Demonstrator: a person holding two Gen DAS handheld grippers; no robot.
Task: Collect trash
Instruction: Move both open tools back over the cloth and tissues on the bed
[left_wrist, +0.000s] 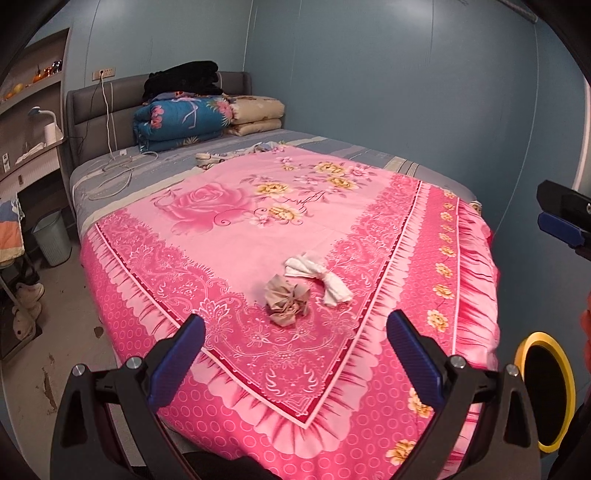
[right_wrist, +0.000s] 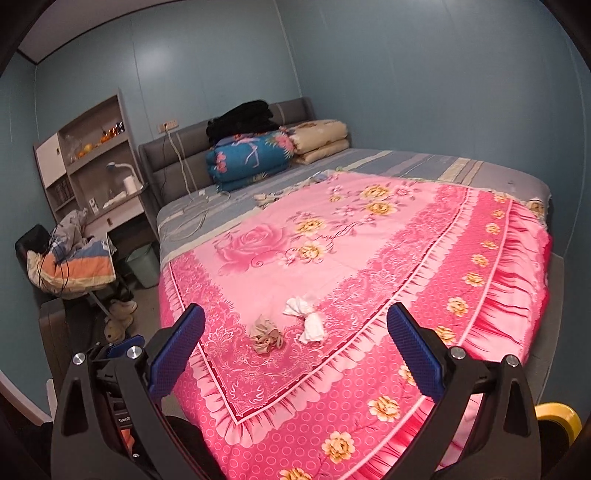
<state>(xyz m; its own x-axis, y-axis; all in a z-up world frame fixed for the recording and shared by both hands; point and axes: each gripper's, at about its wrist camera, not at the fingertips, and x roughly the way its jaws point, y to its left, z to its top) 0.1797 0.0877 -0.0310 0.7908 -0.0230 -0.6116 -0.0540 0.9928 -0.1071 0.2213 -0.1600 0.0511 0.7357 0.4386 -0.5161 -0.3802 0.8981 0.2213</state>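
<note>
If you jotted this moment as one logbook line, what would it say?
left gripper: open, empty | right gripper: open, empty | brown paper wad beside white tissue on pink bedspread | untouched

On the bed, the quilt (left_wrist: 258, 229) covers the near part, and the striped sheet (left_wrist: 155, 173) shows behind it, toward 12 o'clock. Two pieces of trash lie on the quilt near its front corner: the crumpled paper ball (left_wrist: 287, 300) and, just beside it at about 2 o'clock, the twisted tissue (left_wrist: 320, 275). The two seem to touch. At the headboard (left_wrist: 99, 107), folded blankets (left_wrist: 184, 118) are stacked, with a dark garment (left_wrist: 183, 79) on top. A cable (left_wrist: 110, 162) lies on the sheet at 10 o'clock. On the floor left of the bed stands a bin (left_wrist: 53, 236), below the shelf unit (left_wrist: 33, 122).
</note>
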